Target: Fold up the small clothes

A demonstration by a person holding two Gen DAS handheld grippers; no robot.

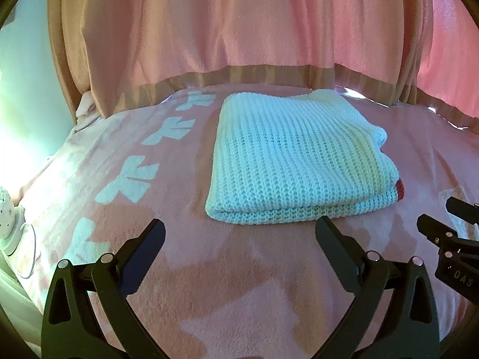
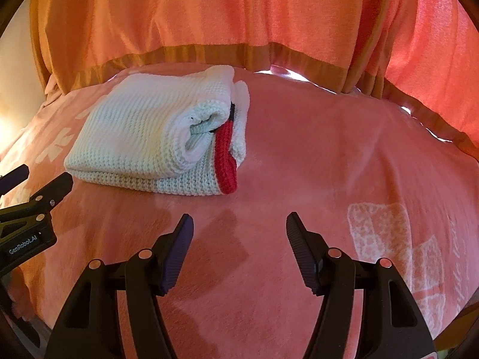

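Folded white knit (image 1: 296, 158) — pink blanket (image 1: 209, 284)

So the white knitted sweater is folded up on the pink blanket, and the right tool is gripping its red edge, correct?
Not quite. The right tool is open and empty, short of the folded white knitted sweater on the pink blanket; nothing touches the red edge. The right wrist view shows it.

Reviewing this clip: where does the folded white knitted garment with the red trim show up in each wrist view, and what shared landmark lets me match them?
Left wrist view: the folded white knitted garment with red trim lies centre, slightly right, beyond the open left gripper.
Right wrist view: the garment lies upper left, its red trim facing the camera, beyond the open right gripper.
Shared landmark: the tan band along the pink curtain's hem, directly behind the garment.
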